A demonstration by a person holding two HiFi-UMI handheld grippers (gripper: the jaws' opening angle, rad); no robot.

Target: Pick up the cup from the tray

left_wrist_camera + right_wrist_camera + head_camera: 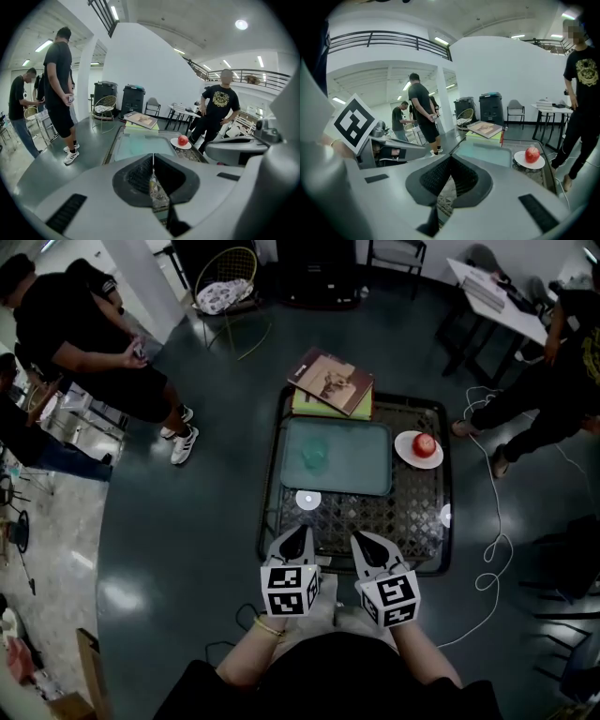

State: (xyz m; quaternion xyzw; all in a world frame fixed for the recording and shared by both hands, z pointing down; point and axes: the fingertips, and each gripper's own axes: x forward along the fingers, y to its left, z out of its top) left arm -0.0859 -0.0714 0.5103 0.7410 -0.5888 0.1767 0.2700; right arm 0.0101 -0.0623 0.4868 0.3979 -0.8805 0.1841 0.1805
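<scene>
White-shelled left fingers [292,545] and right fingers [373,549] hang over the woven counter's [375,521] near edge, both pairs pressed together and empty, so this looks like the approach. Next, one pair must open and reach for the translucent green cup [314,454], which stands in the left half of the smooth, frosted, rounded tray [375,486] mid-counter.

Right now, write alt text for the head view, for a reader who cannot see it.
Seen from above, the left claw and right claw, both shut, are held side by side at the near edge of a low table. On it sit a green tray holding a cup, an apple on a plate and stacked books.
</scene>
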